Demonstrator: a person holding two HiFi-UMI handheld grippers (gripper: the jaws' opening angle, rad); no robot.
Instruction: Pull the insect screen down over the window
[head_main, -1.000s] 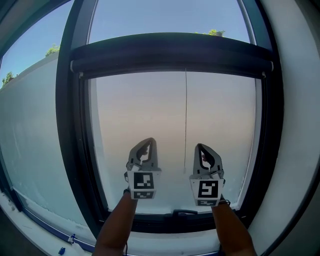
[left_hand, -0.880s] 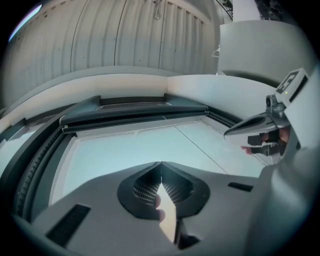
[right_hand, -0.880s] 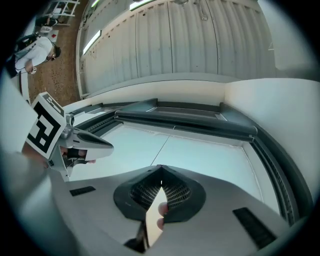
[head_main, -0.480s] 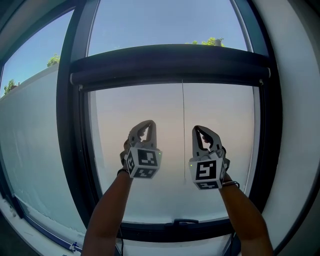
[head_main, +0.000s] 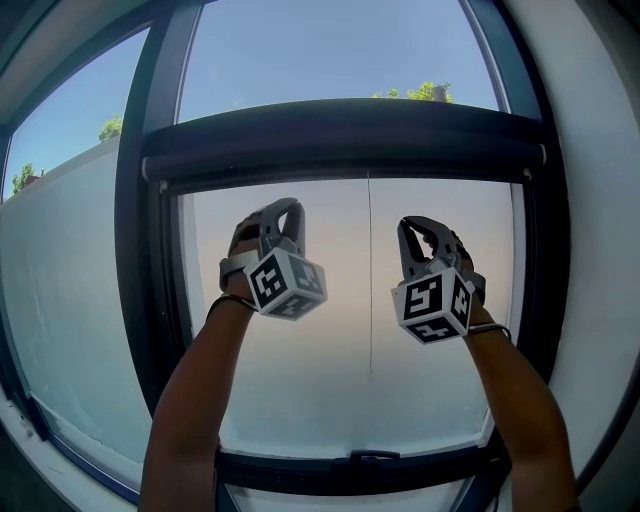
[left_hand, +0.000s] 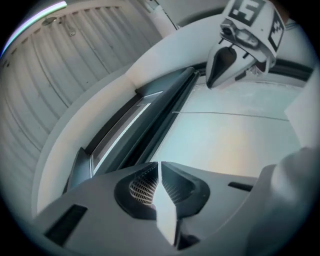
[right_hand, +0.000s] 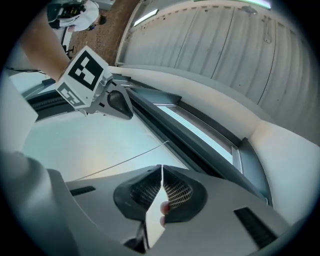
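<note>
The insect screen's dark bar (head_main: 345, 135) runs across the window high up, and a thin pull cord (head_main: 369, 280) hangs from its middle. Both arms are raised before the pane. My left gripper (head_main: 287, 206) is shut and holds nothing; its tip is a little below the bar, left of the cord. My right gripper (head_main: 409, 226) is also shut and empty, right of the cord and slightly lower. In the left gripper view the closed jaws (left_hand: 159, 166) point at the bar (left_hand: 150, 120). The right gripper view shows closed jaws (right_hand: 161, 169) below the bar (right_hand: 185, 132) and the cord (right_hand: 125, 160).
A dark window frame (head_main: 150, 260) surrounds the pane, with a small handle (head_main: 372, 457) on its bottom rail. A second pane (head_main: 70, 300) lies to the left. A white wall reveal (head_main: 590, 250) curves along the right. A corrugated ceiling (right_hand: 240, 55) is overhead.
Both grippers have risen from low near the bottom rail to just under the screen's bar, staying shut. The view has tilted up a little.
</note>
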